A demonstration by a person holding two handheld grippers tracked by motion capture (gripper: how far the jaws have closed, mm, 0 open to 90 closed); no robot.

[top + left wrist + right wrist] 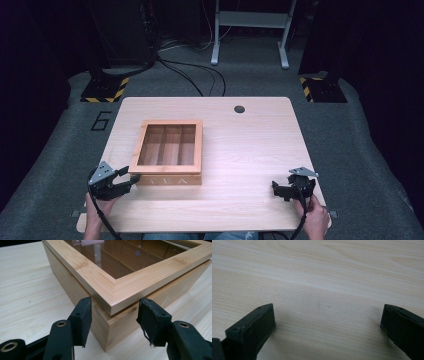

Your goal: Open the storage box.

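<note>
Gripping the near left corner of a wooden tea box (117,293), the left claw (113,322) has its two black jaws set on either side of that corner, one against each wall just under the lid's edge. From the left gripper view the left jaw lies against the box's side wall, while the right jaw sits close to the front wall; whether that pad presses firmly on the wood I cannot tell for sure, but the jaws look clamped on the corner. From above, the same claw (127,179) sits at the near left of the table (250,145), with a person's hand (95,207) behind it and a cable trailing toward the near edge.

Just beyond the left claw's tips, the tea box (169,150) rests flat on the table, lid closed. The lid is a light wooden frame around a clear window, and dividers inside show through it as three long compartments. The front wall, facing the person, carries the word TEA.

Well to the right of the box, the right claw (281,189) rests low over bare table near the front right corner, held by the other hand (316,220). Its jaws stand wide apart with nothing between them (328,322), only pale wood grain.

Farther off, beyond both claws, a small dark round hole (239,109) sits near the table's far edge.
</note>
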